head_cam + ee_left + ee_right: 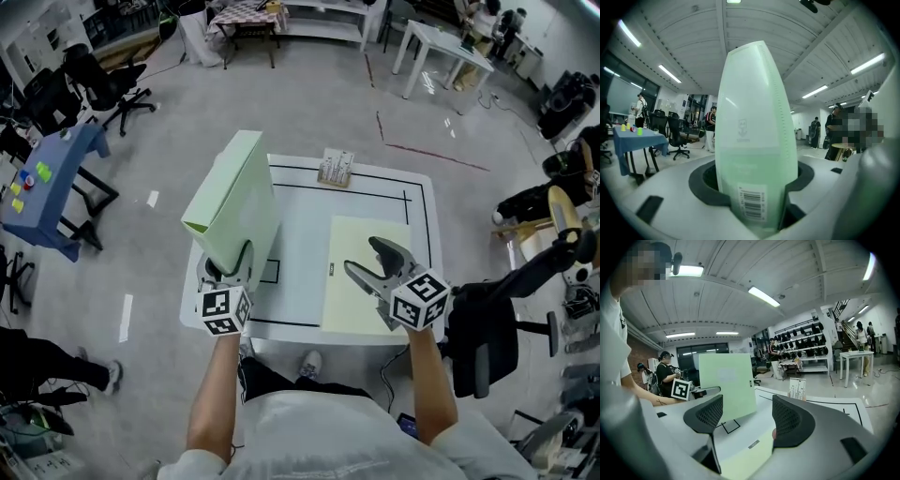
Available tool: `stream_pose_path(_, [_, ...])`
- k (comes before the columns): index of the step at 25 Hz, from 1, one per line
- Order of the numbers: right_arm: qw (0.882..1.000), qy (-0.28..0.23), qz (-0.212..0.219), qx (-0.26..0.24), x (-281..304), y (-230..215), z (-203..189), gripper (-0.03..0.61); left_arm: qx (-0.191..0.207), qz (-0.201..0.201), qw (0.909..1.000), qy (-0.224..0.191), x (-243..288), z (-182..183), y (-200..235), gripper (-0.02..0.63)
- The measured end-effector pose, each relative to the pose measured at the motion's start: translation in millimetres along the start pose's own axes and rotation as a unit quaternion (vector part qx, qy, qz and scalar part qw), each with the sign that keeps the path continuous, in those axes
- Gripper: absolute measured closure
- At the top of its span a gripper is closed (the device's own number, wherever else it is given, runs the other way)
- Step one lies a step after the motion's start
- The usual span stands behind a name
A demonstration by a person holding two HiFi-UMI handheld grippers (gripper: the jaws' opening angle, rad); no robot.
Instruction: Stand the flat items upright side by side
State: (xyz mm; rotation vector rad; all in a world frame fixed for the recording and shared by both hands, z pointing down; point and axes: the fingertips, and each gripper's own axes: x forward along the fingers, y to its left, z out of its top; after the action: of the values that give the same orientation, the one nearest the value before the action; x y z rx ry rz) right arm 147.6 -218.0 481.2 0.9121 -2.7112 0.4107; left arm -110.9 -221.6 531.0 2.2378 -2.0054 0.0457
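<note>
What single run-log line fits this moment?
left gripper: shut on green folder, upright | right gripper: open over flat yellow folder

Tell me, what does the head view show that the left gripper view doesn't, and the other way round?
Only the head view: the white table, a pale yellow folder lying flat on it, the open right gripper above that folder, and a small rack at the far edge. Only the left gripper view: a barcode label on the green folder. Both: the left gripper clamped on the green folder, which stands up on edge.
</note>
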Motion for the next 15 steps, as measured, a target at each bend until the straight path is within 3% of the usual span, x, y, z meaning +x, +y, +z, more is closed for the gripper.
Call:
stream_pose_path(5, [1.0, -0.001, 0.0, 0.005, -6.4, -5.4, -8.9, 0.227, 0.029, 0.05, 0.9983, -0.007, 0.7, -15.0, -9.4, 0.273])
stream_pose_path(15, [1.0, 0.01, -0.009, 0.014, -31.9, -13.5, -31.7, 0.227, 0.03, 0.101, 0.9944, 0.003, 10.9, -31.8, -28.5, 0.255])
